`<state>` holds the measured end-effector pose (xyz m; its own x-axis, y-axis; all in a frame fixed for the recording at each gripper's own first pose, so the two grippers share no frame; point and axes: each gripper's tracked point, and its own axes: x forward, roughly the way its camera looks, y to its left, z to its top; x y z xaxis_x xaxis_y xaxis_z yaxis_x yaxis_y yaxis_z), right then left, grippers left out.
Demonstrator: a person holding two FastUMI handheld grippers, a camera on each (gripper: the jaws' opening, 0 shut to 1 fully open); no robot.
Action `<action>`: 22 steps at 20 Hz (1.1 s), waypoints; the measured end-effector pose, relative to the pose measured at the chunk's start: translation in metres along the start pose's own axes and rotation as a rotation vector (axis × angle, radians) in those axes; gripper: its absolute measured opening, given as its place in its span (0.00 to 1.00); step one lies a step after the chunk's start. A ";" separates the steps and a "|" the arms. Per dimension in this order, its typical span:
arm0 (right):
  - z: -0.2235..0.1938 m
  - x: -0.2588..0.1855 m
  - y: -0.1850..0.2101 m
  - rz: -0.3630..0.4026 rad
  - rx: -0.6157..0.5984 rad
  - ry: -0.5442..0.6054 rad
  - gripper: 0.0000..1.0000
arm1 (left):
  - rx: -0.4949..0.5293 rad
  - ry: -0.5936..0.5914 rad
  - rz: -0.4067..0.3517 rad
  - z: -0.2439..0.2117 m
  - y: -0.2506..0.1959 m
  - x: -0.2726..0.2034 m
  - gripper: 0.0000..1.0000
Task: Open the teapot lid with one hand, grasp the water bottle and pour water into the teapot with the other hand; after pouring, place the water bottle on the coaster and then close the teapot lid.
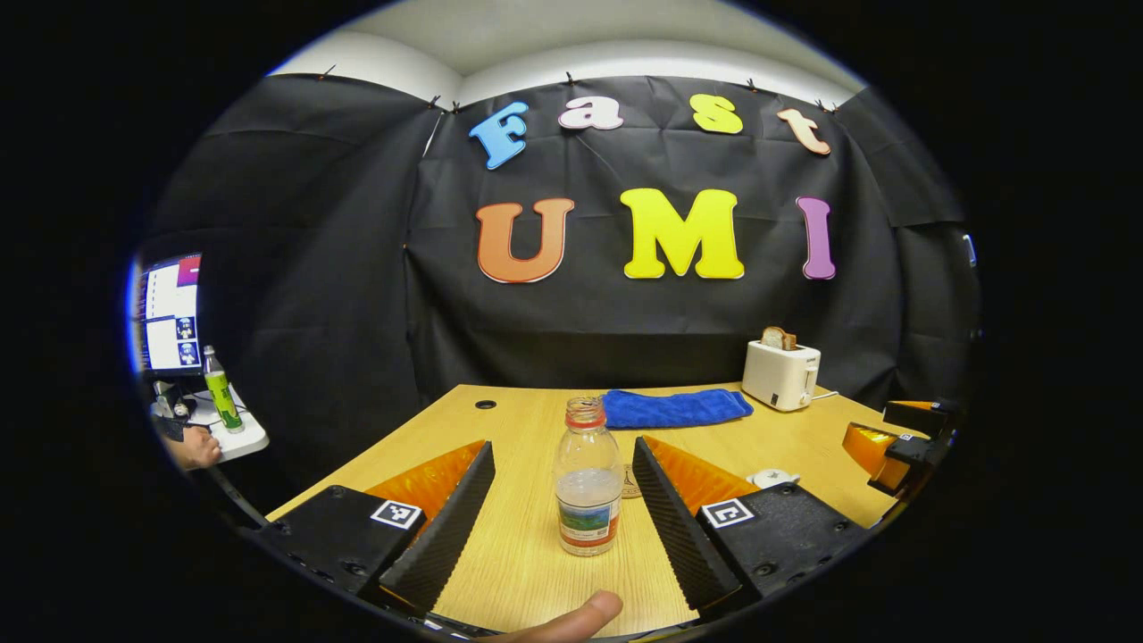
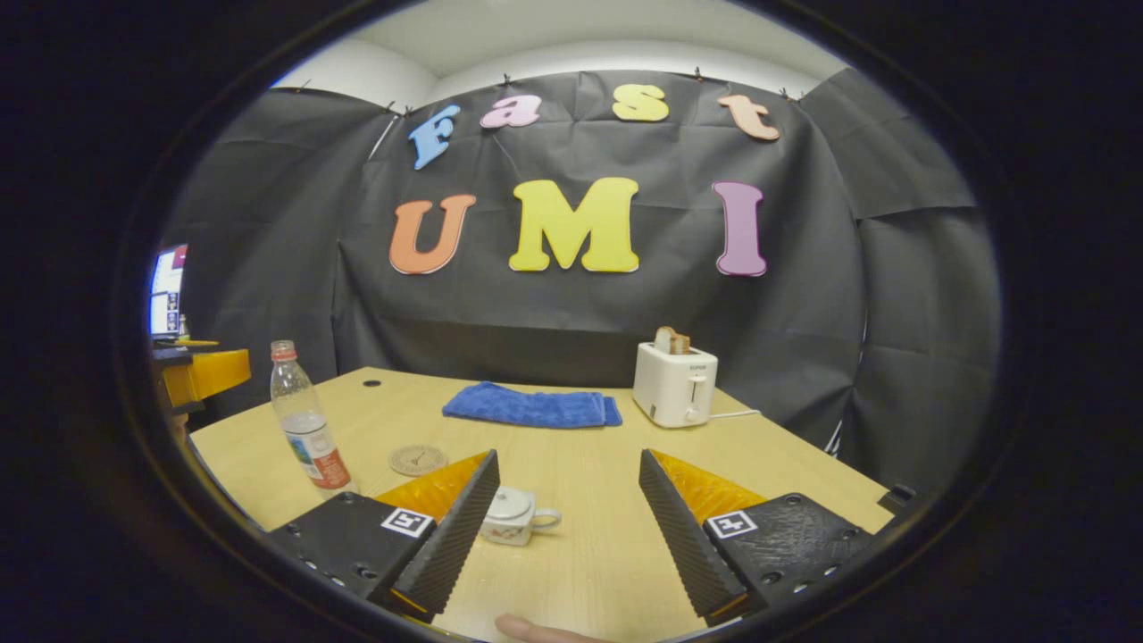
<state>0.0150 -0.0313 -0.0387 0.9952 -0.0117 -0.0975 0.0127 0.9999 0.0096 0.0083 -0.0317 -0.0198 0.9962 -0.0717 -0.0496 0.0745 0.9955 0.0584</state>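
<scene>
Two grippers: left gripper (image 1: 561, 509) and right gripper (image 2: 564, 527), both with fingers spread apart, holding nothing
Water bottle (image 1: 588, 478): upright on table (image 1: 527, 572), between left fingers, untouched
Teapot (image 2: 511, 517): lid on, beside right gripper's left finger
Coaster (image 2: 418, 460): near bottle

1. A square coded marker (image 1: 396, 513) sat on each finger of the left gripper (image 1: 563, 444) and the right gripper (image 2: 569, 455); none carried letters.
2. The toaster (image 2: 674, 384) bore a small word on its front, too small to read.
3. The water bottle (image 1: 588, 482) wore a printed label, too blurred to read.
</scene>
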 end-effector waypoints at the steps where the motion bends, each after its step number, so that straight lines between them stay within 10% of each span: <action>1: -0.004 0.002 0.001 0.004 0.005 0.010 0.97 | 0.000 0.002 0.001 -0.001 0.000 0.000 0.98; 14: -0.043 0.068 0.036 0.069 -0.039 0.021 0.95 | 0.008 0.036 0.029 -0.016 0.006 0.013 0.98; 22: -0.061 0.099 0.057 0.096 -0.003 0.051 0.72 | -0.006 0.067 0.058 -0.028 0.016 0.021 0.98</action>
<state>0.1079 0.0251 -0.1082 0.9856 0.0848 -0.1465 -0.0830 0.9964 0.0185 0.0291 -0.0155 -0.0479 0.9936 -0.0095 -0.1125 0.0161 0.9982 0.0575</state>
